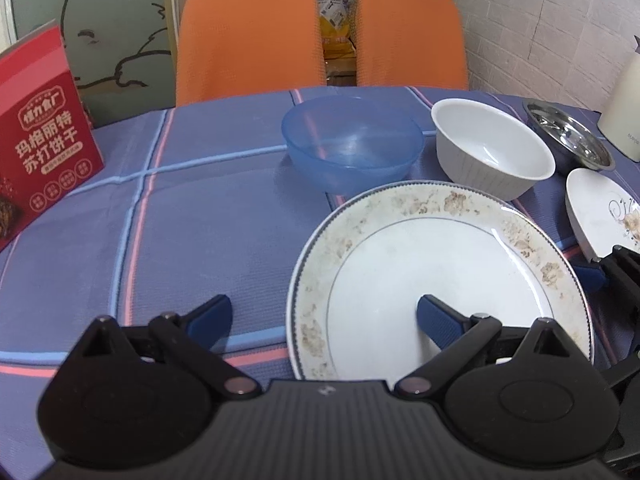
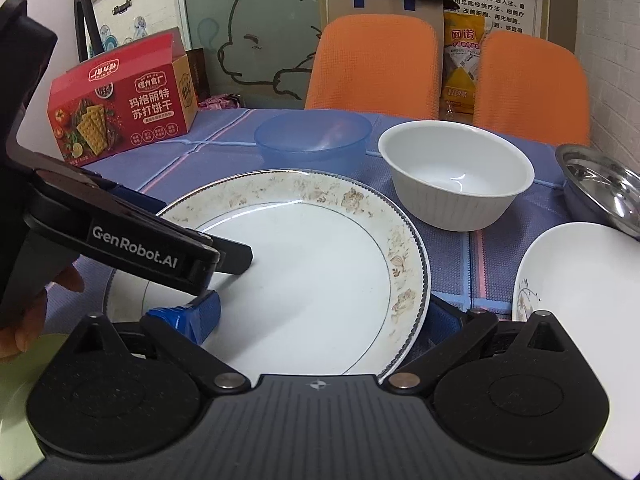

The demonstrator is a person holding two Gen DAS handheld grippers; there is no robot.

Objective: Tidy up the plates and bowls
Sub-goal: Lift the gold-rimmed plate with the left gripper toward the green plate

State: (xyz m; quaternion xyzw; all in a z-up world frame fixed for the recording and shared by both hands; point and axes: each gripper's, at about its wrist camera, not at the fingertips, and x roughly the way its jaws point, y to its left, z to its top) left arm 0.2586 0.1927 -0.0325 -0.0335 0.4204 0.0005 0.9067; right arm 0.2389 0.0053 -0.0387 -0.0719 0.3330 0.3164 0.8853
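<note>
The desk (image 1: 200, 208) has a blue checked cloth, and the big flowery plate (image 1: 440, 280) lies flat near its front edge, beside the white bowl (image 1: 492, 152) and blue bowl (image 1: 352, 140). Both the left tongs (image 1: 324, 320) and right tongs (image 2: 324, 316) are wide open and hold nothing. Each has one blue finger over the plate and one outside its rim, I think to pinch the edge and lift it.

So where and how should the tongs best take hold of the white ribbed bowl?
Probably by the rim of the white ribbed bowl, one finger inside and one outside, coming down from above on its near side. It stands upright and empty, its wall flares outward, and the blue bowl and steel bowl crowd its flanks.
</note>
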